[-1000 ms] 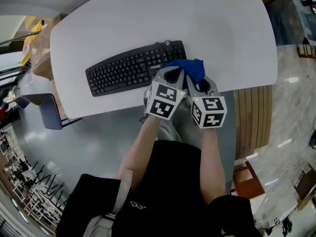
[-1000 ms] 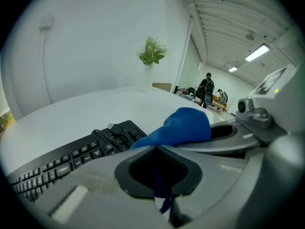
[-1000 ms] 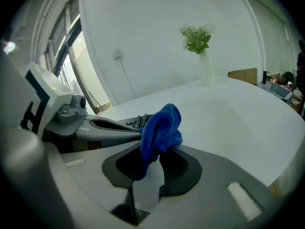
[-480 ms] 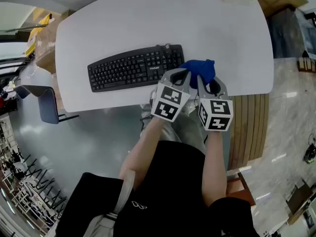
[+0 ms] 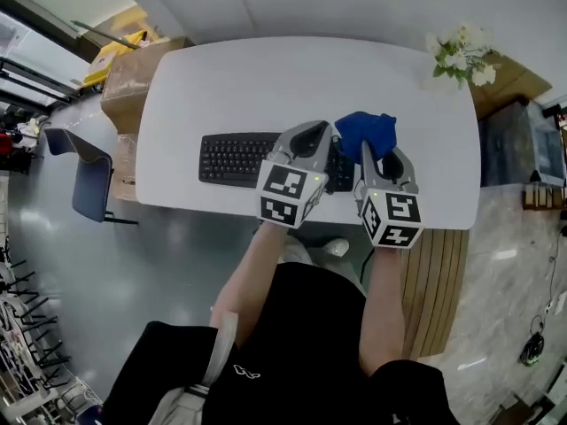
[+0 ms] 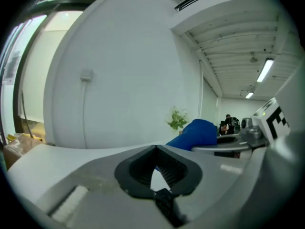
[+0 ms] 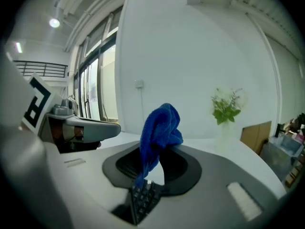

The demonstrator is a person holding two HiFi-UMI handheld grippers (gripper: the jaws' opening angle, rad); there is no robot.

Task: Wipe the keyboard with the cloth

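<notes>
A black keyboard (image 5: 232, 158) lies on the white table (image 5: 266, 87), near its front edge. My left gripper (image 5: 312, 133) hangs over the keyboard's right end; its jaws meet at the tips with nothing between them (image 6: 155, 149). My right gripper (image 5: 368, 146) is just right of it, shut on a crumpled blue cloth (image 5: 366, 131). In the right gripper view the cloth (image 7: 159, 128) rises out of the jaws, and keyboard keys (image 7: 143, 200) show below through the gap. The cloth (image 6: 196, 132) also shows in the left gripper view, off to the right.
A vase of white flowers (image 5: 459, 50) stands at the table's back right corner. A cardboard box (image 5: 133, 78) and a blue chair (image 5: 84, 184) are left of the table. Wooden furniture (image 5: 505, 87) stands to the right. The person's legs are at the front edge.
Both grippers have moved forward from the table's front edge; the left one now covers the keyboard's right end. The cloth stays in the right gripper. The head view has pulled back.
</notes>
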